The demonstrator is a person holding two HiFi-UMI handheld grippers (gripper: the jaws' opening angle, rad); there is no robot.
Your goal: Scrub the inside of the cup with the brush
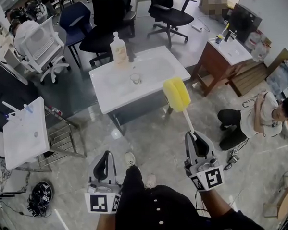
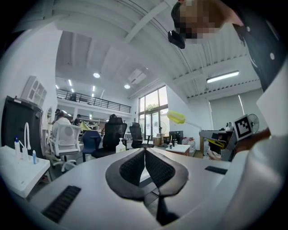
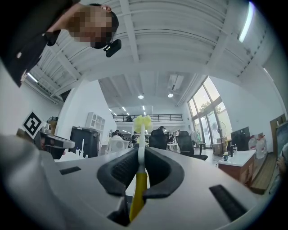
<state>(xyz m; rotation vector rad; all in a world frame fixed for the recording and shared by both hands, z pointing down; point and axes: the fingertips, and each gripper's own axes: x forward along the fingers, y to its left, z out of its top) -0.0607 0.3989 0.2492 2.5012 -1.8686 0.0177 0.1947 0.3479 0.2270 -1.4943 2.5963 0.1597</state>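
Note:
A small clear glass cup (image 1: 135, 79) stands on the white basin-top table (image 1: 109, 92) ahead of me, beside a soap pump bottle (image 1: 118, 50). My right gripper (image 1: 195, 135) is shut on the white-and-yellow handle of a brush (image 1: 176, 93), whose yellow sponge head points up and forward, short of the table. In the right gripper view the brush (image 3: 142, 122) runs straight out between the closed jaws of the right gripper (image 3: 141, 155). My left gripper (image 1: 106, 156) is shut with nothing in it, low and left of the brush. In the left gripper view the left gripper (image 2: 145, 155) has its pads pressed together.
A second white basin unit (image 1: 24, 133) stands at the left and a wooden vanity (image 1: 225, 55) at the right. A person (image 1: 259, 118) crouches on the floor at the right. Office chairs (image 1: 110, 22) stand behind the table. Cables (image 1: 40, 197) lie on the floor at the lower left.

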